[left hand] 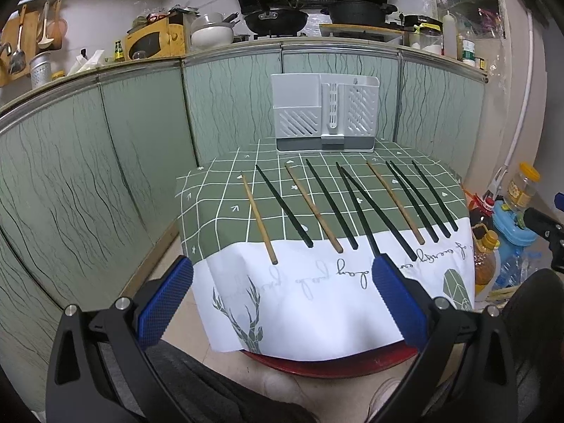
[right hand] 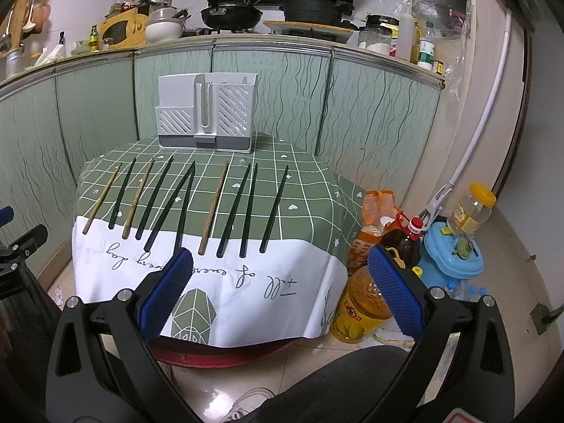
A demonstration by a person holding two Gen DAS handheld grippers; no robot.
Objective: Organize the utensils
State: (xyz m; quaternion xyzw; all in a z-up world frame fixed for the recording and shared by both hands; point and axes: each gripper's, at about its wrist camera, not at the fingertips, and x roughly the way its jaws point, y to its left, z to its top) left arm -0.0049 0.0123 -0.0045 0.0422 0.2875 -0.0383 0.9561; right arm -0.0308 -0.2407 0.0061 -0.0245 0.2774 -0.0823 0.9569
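chopsticks [left hand: 352,204] – long axes toward holder [left hand: 326,116] | left hand-held gripper [left hand: 282,303] – spread, empty | right hand-held gripper [right hand: 280,294] likewise

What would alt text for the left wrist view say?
Ten chopsticks, three wooden and seven dark, lie in a row on a green checked tablecloth before an empty white utensil holder. The open blue-padded left tongs hover nearer the camera.

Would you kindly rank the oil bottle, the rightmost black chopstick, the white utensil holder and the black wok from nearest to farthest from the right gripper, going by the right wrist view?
1. Oil bottle: on the floor, just inside the right jaw of the right gripper.
2. Rightmost black chopstick: on the tablecloth ahead.
3. White utensil holder: at the table's far edge.
4. Black wok: on the counter behind.
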